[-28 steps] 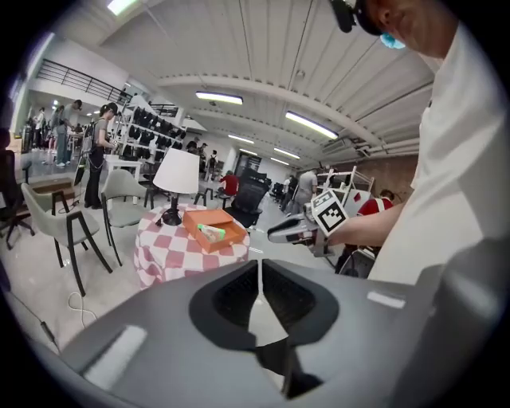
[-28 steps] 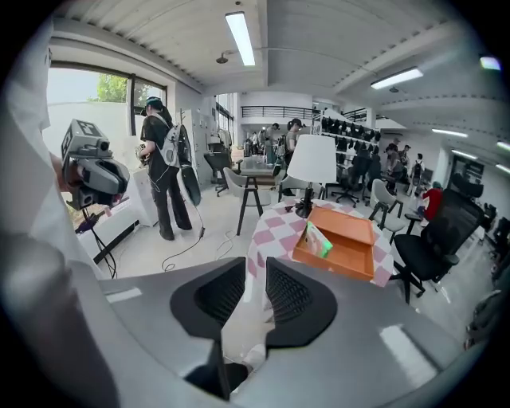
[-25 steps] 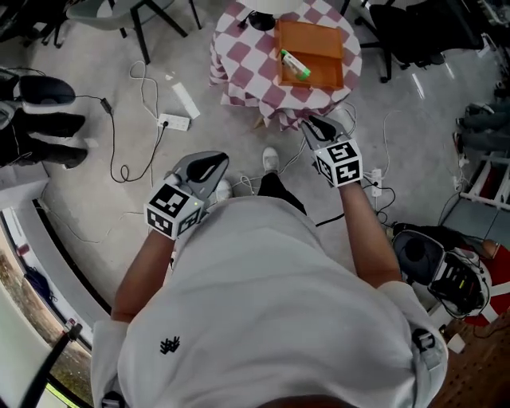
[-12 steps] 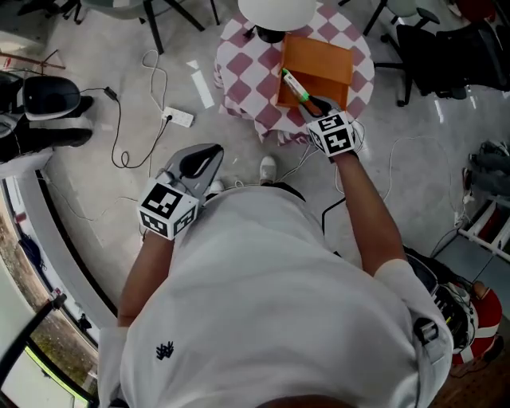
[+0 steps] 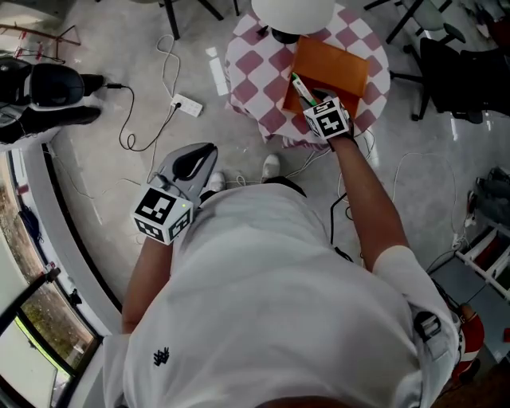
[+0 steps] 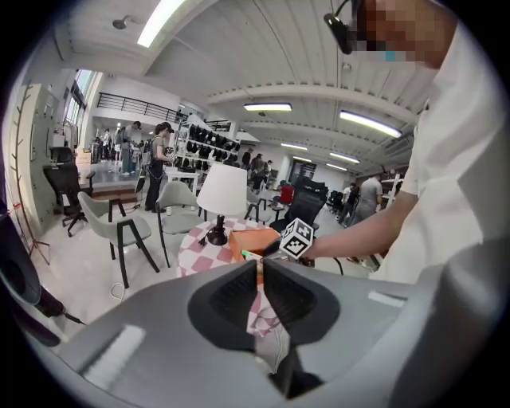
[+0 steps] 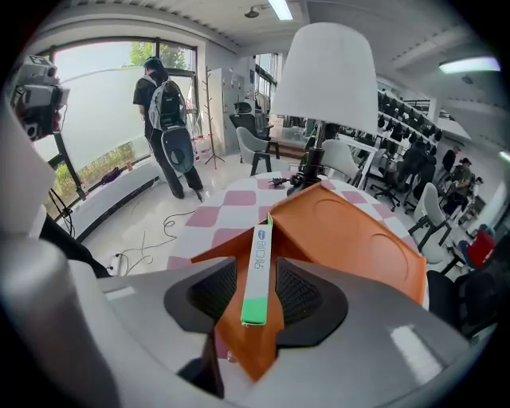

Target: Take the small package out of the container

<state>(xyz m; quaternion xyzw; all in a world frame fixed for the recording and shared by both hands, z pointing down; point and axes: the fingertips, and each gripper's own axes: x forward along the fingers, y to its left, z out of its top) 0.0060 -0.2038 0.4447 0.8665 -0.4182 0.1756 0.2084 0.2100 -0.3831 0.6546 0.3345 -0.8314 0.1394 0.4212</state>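
The small package (image 7: 261, 243), a long white box with a green end, lies along the near left edge of the orange tray (image 7: 355, 231) on the checkered table (image 5: 256, 76). My right gripper (image 7: 256, 275) reaches over the tray's near corner. Its jaws are opening, with the package's green end between them and a gap on each side. In the head view the right gripper (image 5: 309, 94) sits at the tray (image 5: 343, 68) beside the package (image 5: 299, 84). My left gripper (image 5: 205, 151) hangs over the floor beside the person's body, jaws together and holding nothing.
A white lamp (image 5: 292, 11) stands on the table behind the tray. A power strip (image 5: 185, 103) and loose cables lie on the floor to the left. A black office chair (image 5: 466, 76) stands at the right. Chairs and people fill the room behind (image 6: 151, 159).
My right gripper has moved forward from the table's near edge onto the tray, and the package now lies between its jaws. The left gripper has stayed beside the body.
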